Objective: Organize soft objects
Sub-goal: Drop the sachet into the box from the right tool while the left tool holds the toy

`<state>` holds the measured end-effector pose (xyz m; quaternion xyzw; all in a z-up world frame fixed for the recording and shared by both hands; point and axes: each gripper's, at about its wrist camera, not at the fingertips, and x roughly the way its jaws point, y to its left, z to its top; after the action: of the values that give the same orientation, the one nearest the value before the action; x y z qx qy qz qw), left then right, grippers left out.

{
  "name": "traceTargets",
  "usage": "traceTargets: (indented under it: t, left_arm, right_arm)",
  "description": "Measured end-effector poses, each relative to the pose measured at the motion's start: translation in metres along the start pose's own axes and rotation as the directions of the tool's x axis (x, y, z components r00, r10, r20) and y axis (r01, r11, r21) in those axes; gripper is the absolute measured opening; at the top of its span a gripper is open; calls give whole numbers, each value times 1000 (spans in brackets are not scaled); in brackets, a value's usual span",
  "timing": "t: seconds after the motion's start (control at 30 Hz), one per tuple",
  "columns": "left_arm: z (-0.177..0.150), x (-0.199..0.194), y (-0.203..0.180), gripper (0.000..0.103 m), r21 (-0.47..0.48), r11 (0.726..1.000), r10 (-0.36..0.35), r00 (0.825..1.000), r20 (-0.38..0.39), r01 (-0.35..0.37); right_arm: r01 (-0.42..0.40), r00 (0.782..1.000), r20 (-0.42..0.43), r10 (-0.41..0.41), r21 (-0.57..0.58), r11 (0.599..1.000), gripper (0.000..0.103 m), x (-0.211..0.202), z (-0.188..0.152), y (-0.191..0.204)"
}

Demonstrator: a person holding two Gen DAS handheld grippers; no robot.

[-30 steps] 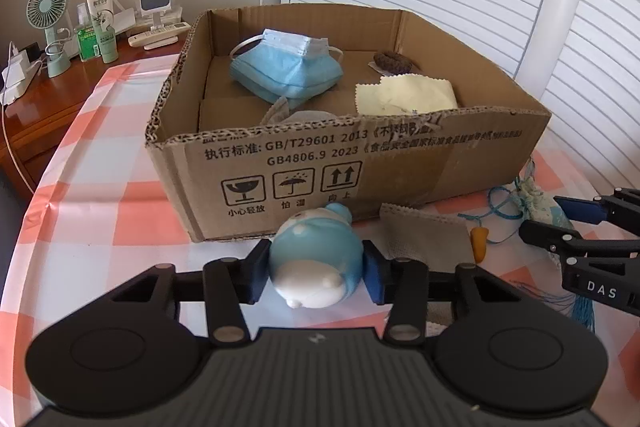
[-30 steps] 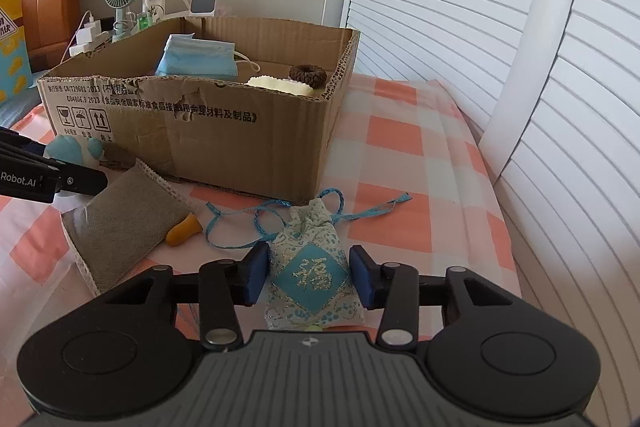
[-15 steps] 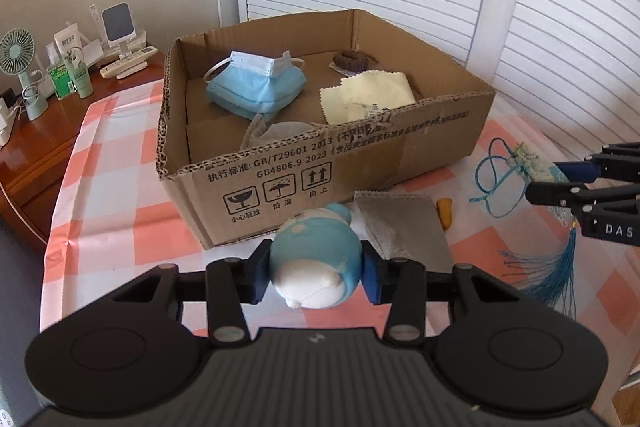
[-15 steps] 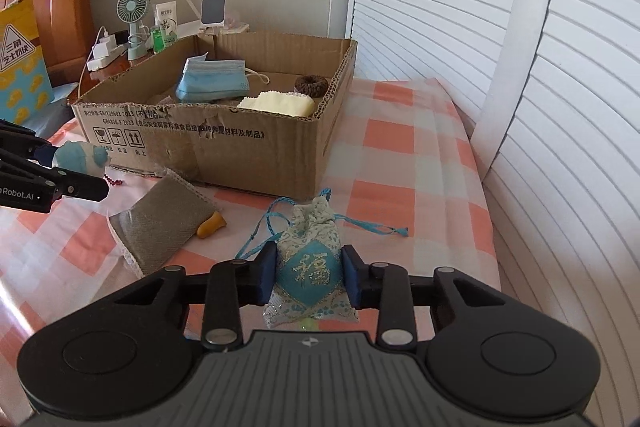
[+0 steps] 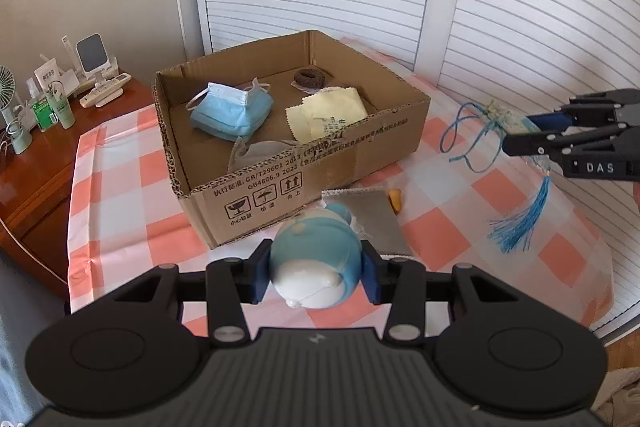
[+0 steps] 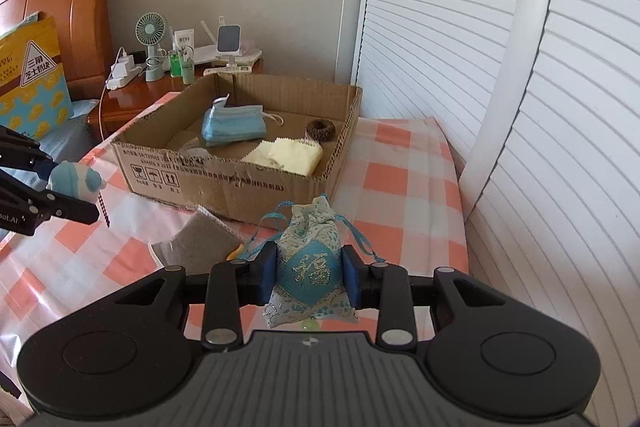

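Up close, the left gripper [image 5: 316, 277] is clenched on one blue-and-white plush toy [image 5: 314, 263], lifted clear in front of the cardboard box [image 5: 304, 167]. The right gripper [image 6: 309, 277], whose jaws have just been closing, grasps one embroidered sachet [image 6: 310, 267] before the box; its tassel [image 5: 520, 223] shows only in the left view. Beside the box front lies one grey pouch [image 6: 200, 243], half hiding something orange [image 5: 395, 199]. Inside: one face mask [image 5: 232, 111], one yellow cloth [image 5: 328, 111], one brown scrunchie [image 5: 309, 78], and a grey item [image 5: 260, 153] cut off by the wall.

blue-white plush toy [image 5: 314, 263]: clamped, lifted | embroidered blue sachet [image 6: 312, 275]: clamped, upright, tassel hanging
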<state>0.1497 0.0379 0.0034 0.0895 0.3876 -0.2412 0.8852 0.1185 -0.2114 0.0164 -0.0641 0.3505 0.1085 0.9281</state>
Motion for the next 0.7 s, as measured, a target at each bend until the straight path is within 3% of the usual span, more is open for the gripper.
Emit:
traceTargets:
  t: [0.33,0.7]
  left_arm:
    - [-3,-20,-2,43,66,998,-7,1000,8,7]
    - [-3,-15,4,43,96,995,1,1000,-12,0]
  right_arm:
    - [9,994,108,0,-84,996,38,-4,61,8]
    - [-27,986,164,44,-109,994,39,42,134,17]
